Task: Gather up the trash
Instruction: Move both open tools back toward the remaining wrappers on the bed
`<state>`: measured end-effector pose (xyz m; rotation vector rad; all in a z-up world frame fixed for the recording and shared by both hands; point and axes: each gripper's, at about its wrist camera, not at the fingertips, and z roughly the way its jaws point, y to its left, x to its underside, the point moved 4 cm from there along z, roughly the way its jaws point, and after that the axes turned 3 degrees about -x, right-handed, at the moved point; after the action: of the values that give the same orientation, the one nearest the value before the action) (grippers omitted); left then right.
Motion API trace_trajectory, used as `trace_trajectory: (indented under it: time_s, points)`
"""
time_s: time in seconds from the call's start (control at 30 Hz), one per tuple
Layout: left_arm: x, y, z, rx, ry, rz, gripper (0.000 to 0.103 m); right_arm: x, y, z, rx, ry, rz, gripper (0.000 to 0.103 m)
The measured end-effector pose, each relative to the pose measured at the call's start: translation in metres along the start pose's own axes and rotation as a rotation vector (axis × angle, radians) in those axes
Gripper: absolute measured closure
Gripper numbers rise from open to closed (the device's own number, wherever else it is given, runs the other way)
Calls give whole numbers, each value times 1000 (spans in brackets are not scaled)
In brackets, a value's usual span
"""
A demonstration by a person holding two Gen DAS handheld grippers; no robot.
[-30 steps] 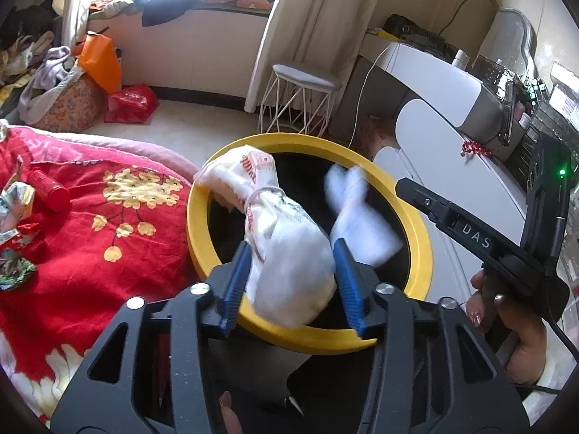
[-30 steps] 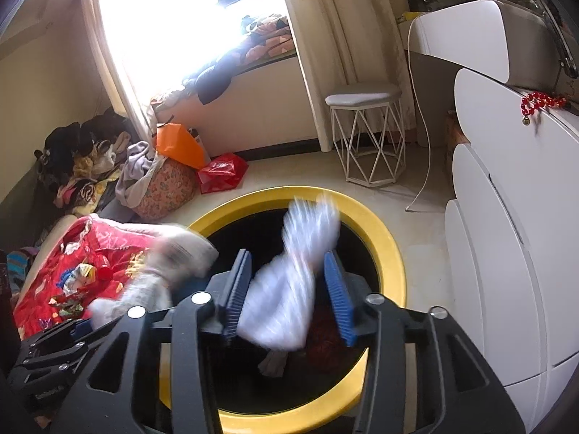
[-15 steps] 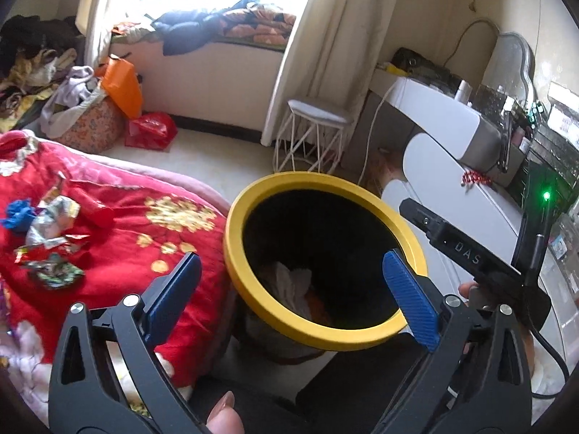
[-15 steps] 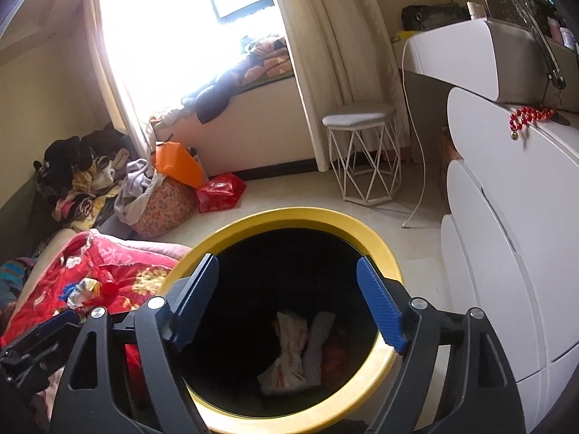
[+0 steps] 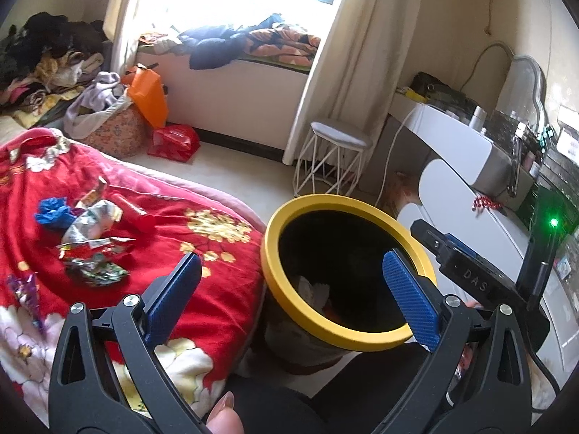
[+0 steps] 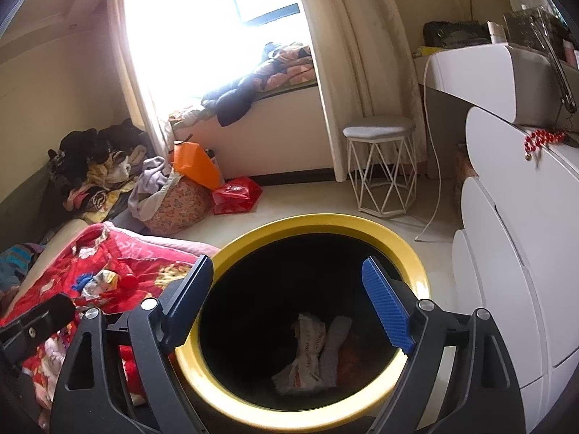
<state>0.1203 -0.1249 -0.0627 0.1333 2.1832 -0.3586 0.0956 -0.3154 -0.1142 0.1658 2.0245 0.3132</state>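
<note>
A black bin with a yellow rim (image 5: pixel 289 311) (image 6: pixel 325 222) stands beside a bed with a red flowered blanket (image 5: pixel 217 289). Crumpled white bags (image 6: pixel 307 358) lie at the bottom of the bin. My left gripper (image 5: pixel 293 282) is open and empty, above the bin's left edge. My right gripper (image 6: pixel 289 289) is open and empty, directly over the bin mouth. Several wrappers (image 5: pixel 94 224), a blue scrap (image 5: pixel 52 211) and a red tube (image 5: pixel 135 213) lie on the blanket, left of the left gripper; they also show in the right wrist view (image 6: pixel 101 284).
A white dresser (image 6: pixel 514 253) stands close on the right with red beads (image 6: pixel 542 141) on top. A white wire stool (image 5: pixel 336 166) is behind the bin. Clothes piles, an orange bag (image 5: pixel 148 97) and a red bag (image 5: pixel 173 141) sit by the window wall.
Both grippers opened and let go of their white bags, which dropped into the bin. Both grippers then rose and pulled back; the left one swung left toward the bed.
</note>
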Motion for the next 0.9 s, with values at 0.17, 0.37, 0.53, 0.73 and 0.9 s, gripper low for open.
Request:
trace_trajectory:
  time_s: [0.17,0.37,0.53,0.73,0.9]
  points:
    - [-3,10,-8,-19,-21,-18,11,0,17,-3,-24,-7,-33,21]
    - [-7,26,-20,-43,-51,-42,11,1,34,-4,-49,-1,-73,21]
    - [-13,44,-30,-64,-73,-63,11,5,54,-5,-79,3,-105,21]
    - [-21,69,-41,-98,-107,-110,11,9,79,-7,-110,11,-161,21]
    - [-26,91,-49,-128,-129,-146,11,12,96,-7,-138,21,-195,21]
